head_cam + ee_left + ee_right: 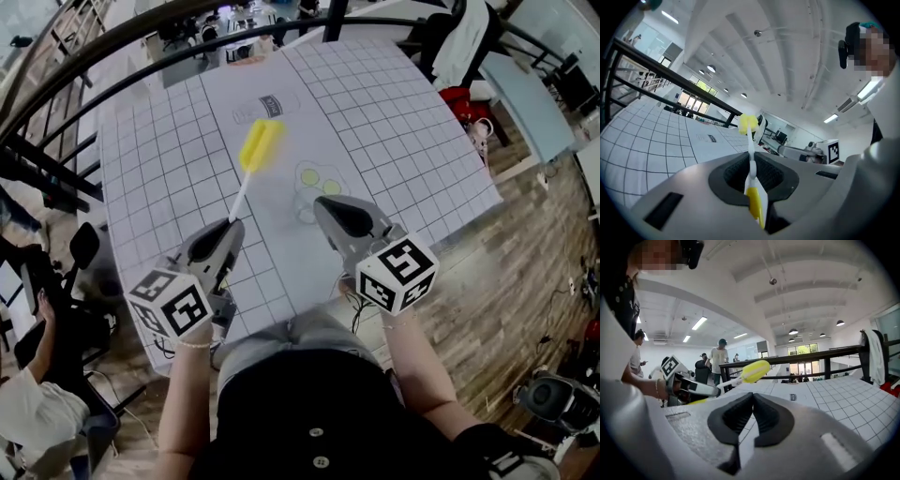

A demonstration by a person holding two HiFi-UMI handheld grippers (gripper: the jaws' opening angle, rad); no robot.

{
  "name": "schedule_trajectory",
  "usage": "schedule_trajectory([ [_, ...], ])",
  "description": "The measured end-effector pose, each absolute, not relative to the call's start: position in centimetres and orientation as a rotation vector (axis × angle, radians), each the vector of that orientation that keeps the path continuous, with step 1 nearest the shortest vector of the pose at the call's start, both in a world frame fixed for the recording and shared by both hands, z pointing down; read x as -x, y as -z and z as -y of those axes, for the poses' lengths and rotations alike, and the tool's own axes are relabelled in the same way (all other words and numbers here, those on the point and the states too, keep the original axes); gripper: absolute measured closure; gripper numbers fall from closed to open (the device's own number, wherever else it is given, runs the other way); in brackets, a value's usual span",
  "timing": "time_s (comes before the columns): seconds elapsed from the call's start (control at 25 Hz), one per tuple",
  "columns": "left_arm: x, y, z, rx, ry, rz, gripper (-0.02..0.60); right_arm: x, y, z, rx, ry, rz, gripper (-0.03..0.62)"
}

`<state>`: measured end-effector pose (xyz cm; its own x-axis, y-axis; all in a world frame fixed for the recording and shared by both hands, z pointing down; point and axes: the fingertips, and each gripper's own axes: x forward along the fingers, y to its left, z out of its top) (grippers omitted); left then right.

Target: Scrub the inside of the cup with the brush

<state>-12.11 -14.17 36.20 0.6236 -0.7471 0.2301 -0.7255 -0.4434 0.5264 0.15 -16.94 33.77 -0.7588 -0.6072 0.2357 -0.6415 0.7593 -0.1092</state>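
Brush (255, 155), handle clamped in left gripper (229, 227) jaws, points away over desk (394, 112); faint clear cup (317, 192) sits just beyond right gripper (324, 206), jaws closed and empty.

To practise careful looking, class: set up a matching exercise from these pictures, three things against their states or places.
Things: 1 brush; 2 right gripper; 3 white cloth.
States: a draped over the railing; b shut, nothing between its fingers; c gripped in the left gripper's fingers.
Pairs: 1-c; 2-b; 3-a.
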Motion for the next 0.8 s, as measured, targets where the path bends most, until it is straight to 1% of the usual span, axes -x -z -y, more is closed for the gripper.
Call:
schedule_trajectory([
  [0.12, 12.0, -36.0, 14.1, -2.274, 0.027, 1.193, 0.537, 1.2, -32.1, 15.9, -0.939, -0.244, 2.821, 0.595],
  [0.32, 12.0, -34.9, 13.9, -2.292, 0.077, 1.248, 0.537, 2.1, -30.2, 15.1, -0.944, -0.249, 2.902, 0.595],
  [0.68, 12.2, -33.6, 12.7, -2.295, 0.186, 1.321, 0.537, 3.5, -30.0, 13.9, -0.927, -0.280, 2.952, 0.595],
  [0.8, 12.0, -33.9, 12.4, -2.330, 0.143, 1.327, 0.537, 3.7, -30.1, 13.7, -0.934, -0.291, 2.951, 0.595],
])
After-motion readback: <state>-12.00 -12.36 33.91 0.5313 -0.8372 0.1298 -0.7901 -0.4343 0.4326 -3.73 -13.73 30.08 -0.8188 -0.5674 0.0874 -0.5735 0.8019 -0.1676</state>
